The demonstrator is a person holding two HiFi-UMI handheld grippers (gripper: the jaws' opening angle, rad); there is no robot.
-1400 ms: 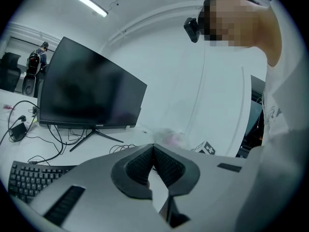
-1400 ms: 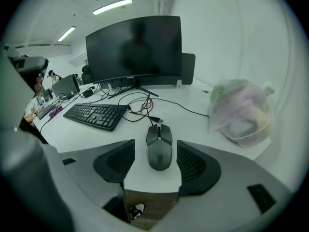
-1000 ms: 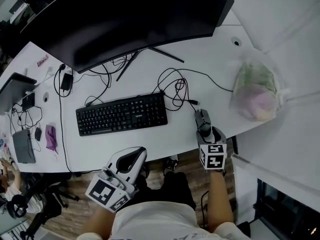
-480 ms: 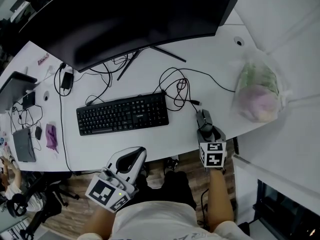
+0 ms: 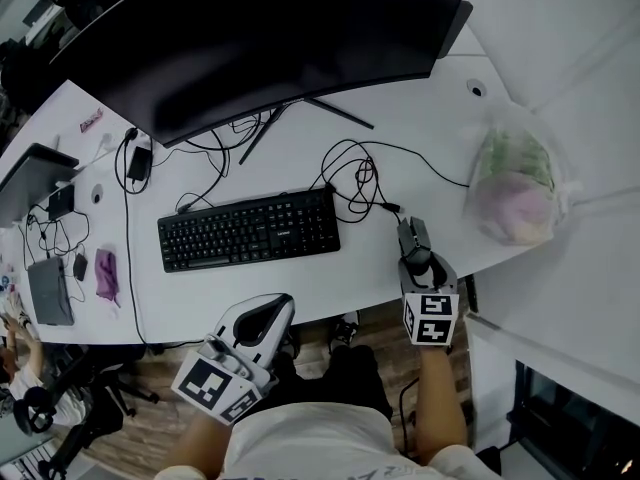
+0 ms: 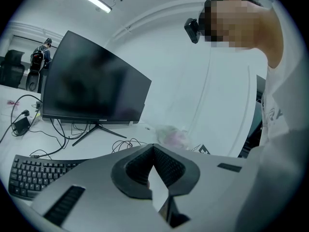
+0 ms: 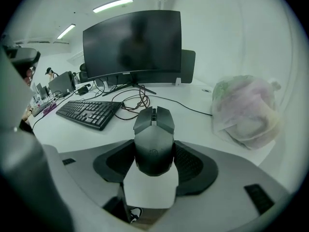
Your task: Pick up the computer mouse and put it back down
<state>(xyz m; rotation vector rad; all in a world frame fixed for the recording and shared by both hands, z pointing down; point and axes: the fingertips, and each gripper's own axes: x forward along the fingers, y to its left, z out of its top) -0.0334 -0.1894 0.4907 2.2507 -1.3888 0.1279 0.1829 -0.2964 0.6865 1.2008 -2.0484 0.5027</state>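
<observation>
Two flank mouse (image 7: 153, 139) | keyboard (image 5: 248, 228) left | plastic bag (image 5: 515, 188) right | cables (image 5: 355, 183) ahead

A: Count's in on the desk: one monitor (image 5: 260, 38), one keyboard (image 5: 248, 228), one computer mouse (image 5: 410, 233).
B: And one plastic bag (image 5: 515, 183). Grippers?
A: Two: left gripper (image 5: 264, 315), right gripper (image 5: 419, 259). The cables (image 5: 355, 183) are too tangled to count.

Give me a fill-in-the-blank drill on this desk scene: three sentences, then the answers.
1. The right gripper is shut on the ____.
2. The left gripper has its jaws together and holds ____.
3. In the head view, the plastic bag lies to the ____ of the keyboard.
Missing words: mouse; nothing; right.
</observation>
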